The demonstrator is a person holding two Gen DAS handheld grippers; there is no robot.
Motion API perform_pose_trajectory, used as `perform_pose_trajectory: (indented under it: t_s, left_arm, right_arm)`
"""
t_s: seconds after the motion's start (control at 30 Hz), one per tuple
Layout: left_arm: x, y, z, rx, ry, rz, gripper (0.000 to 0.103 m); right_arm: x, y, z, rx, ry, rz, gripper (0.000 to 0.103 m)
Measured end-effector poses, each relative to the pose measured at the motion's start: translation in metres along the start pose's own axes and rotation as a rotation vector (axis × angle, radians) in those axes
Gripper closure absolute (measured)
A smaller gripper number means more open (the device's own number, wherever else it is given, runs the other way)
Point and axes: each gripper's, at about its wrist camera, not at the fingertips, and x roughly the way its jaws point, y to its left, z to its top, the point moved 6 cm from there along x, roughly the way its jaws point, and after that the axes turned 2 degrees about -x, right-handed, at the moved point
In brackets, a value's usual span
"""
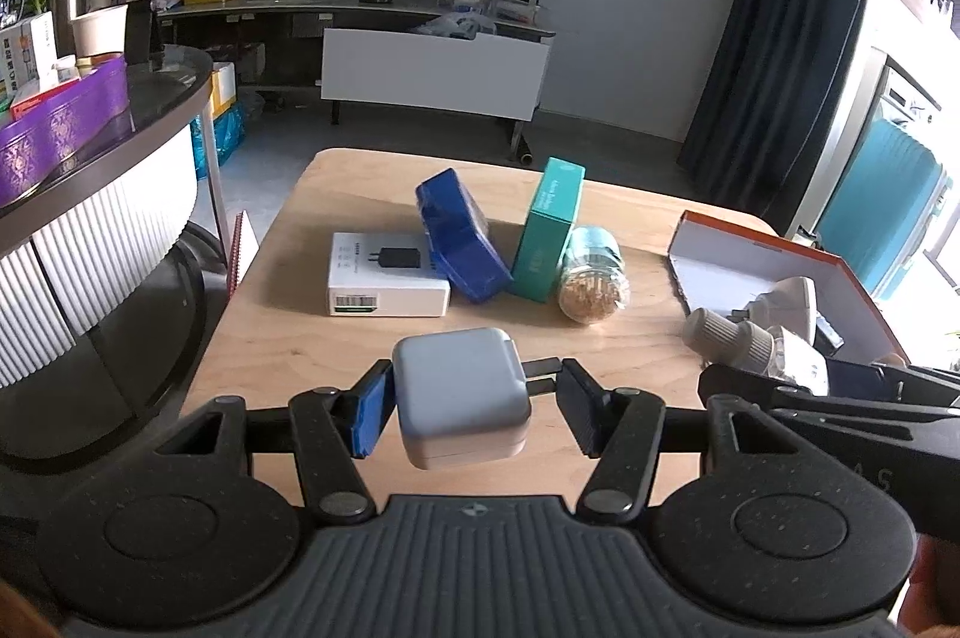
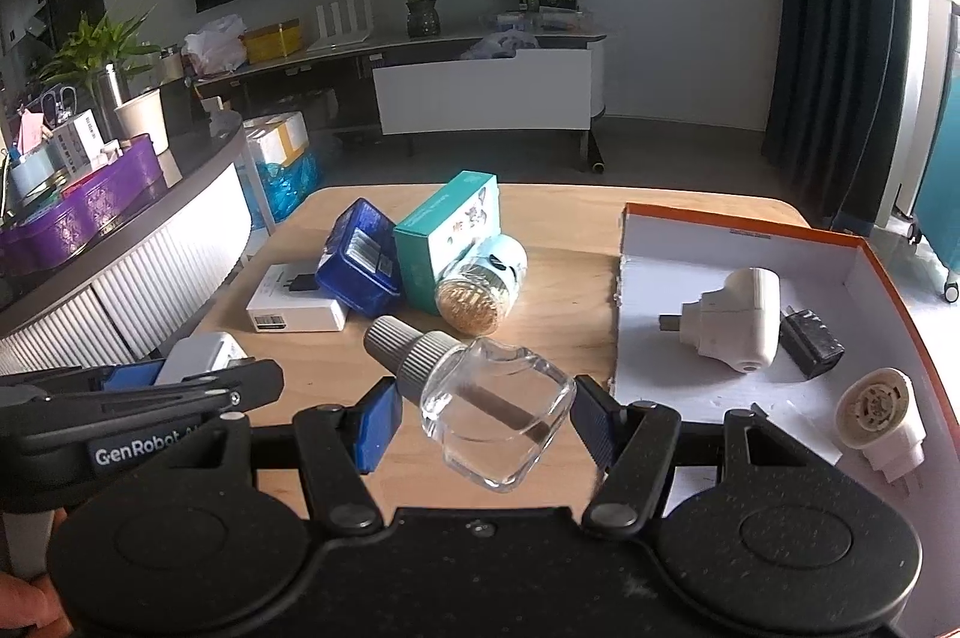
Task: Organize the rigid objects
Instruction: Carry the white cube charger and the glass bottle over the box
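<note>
Partway: three plug-in pieces already in orange-rimmed box [image 2: 744, 224]; left gripper [image 1: 470, 401] clamped on grey charger [image 1: 459, 392], right gripper [image 2: 483, 419] on glass bottle [image 2: 498, 416], four items still on table [image 1: 288, 338].

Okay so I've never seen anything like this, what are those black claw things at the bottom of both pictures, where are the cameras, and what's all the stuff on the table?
Those are two handheld grippers, one in each of a person's hands; no robot is involved. Each carries a wide-angle camera looking forward along its two fingers, so one picture comes from the left gripper and the other from the right gripper.

The left gripper has a grey charger plug between its fingers, though a gap shows at one pad, so I cannot say it is firmly clamped. The right gripper is shut on a clear glass bottle with a ribbed grey cap.

On the wooden table lie a white charger box, a blue case, a teal box and a toothpick jar. To the right, an orange-edged box holds a white plug-in device, a black adapter and a second white plug-in device.
</note>
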Motion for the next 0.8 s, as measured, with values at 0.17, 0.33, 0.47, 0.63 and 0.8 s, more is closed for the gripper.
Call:
perform_pose_trajectory:
  t_s: [0.17,0.33,0.47,0.63,0.8]
  left_arm:
    - [0.001,-0.007,0.000,0.012,0.005,-0.008,0.044]
    - [0.003,-0.015,-0.001,0.023,0.014,-0.018,0.044]
    - [0.005,-0.021,-0.001,0.028,0.019,-0.029,0.044]
    - [0.007,-0.028,-0.001,0.042,0.024,-0.038,0.044]
    - [0.008,-0.034,-0.001,0.055,0.027,-0.044,0.044]
  right_arm:
    - [-0.002,-0.007,-0.002,0.011,0.006,-0.008,0.028]
    - [-0.004,-0.014,-0.002,0.023,0.007,-0.014,0.028]
    - [-0.005,-0.019,-0.002,0.030,0.005,-0.022,0.028]
    - [-0.006,-0.026,-0.002,0.038,0.007,-0.032,0.028]
    - [-0.006,-0.032,-0.003,0.044,0.009,-0.042,0.028]
